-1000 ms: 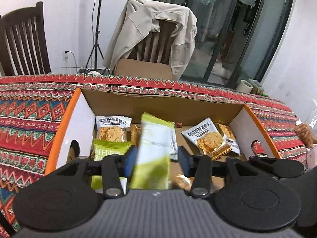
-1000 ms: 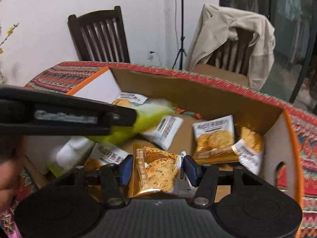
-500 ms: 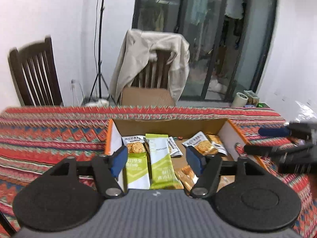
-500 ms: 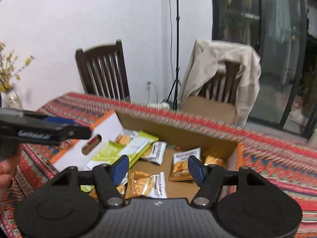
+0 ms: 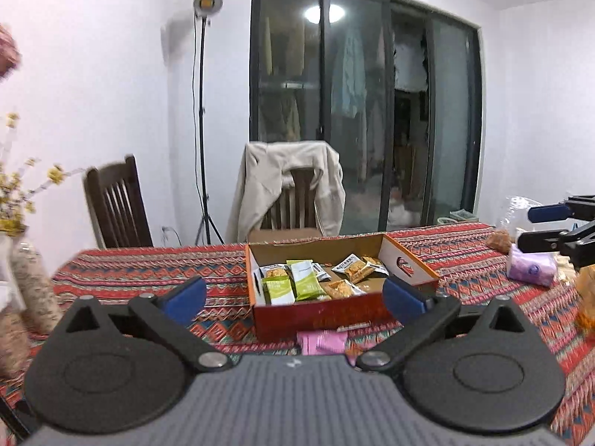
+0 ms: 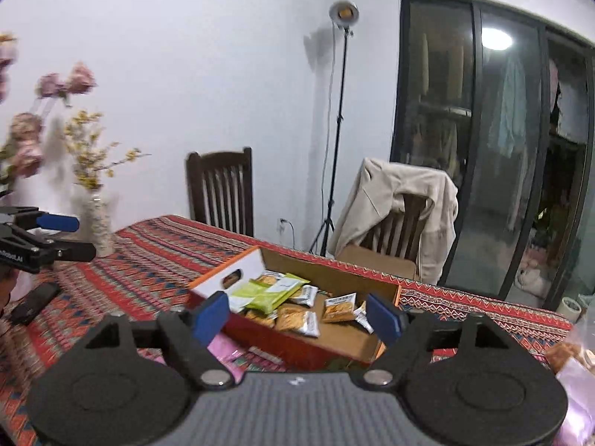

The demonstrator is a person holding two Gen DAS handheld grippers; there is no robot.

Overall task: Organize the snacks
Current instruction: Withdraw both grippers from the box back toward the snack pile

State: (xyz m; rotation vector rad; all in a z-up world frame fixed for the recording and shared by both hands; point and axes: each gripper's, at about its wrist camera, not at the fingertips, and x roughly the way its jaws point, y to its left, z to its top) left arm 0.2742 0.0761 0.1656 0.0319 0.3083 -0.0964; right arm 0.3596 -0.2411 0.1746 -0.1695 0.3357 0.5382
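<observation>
An orange cardboard box (image 5: pixel 409 265) stands on the patterned tablecloth and holds several snack packets: two green ones (image 5: pixel 305 284) at its left and orange cracker packets (image 5: pixel 355 267) beside them. The box also shows in the right wrist view (image 6: pixel 238 273), with green packets (image 6: pixel 271 290) and cracker packets (image 6: pixel 293 316) inside. My left gripper (image 5: pixel 293 299) is open and empty, pulled back from the box. My right gripper (image 6: pixel 297 316) is open and empty, also back from the box. A pink packet (image 5: pixel 321 340) lies on the cloth in front of the box.
A vase of flowers (image 6: pixel 95 223) stands at the table's left end, with a black remote (image 6: pixel 33 303) near it. Bagged snacks and a purple packet (image 5: pixel 530 269) lie at the right end. Two wooden chairs (image 6: pixel 221 189) stand behind the table, one draped with a beige jacket (image 5: pixel 286 182).
Both grippers let go of their packets, a green one and a cracker one, in the box, opened wide and pulled up and back from it. The box now looks small and far.
</observation>
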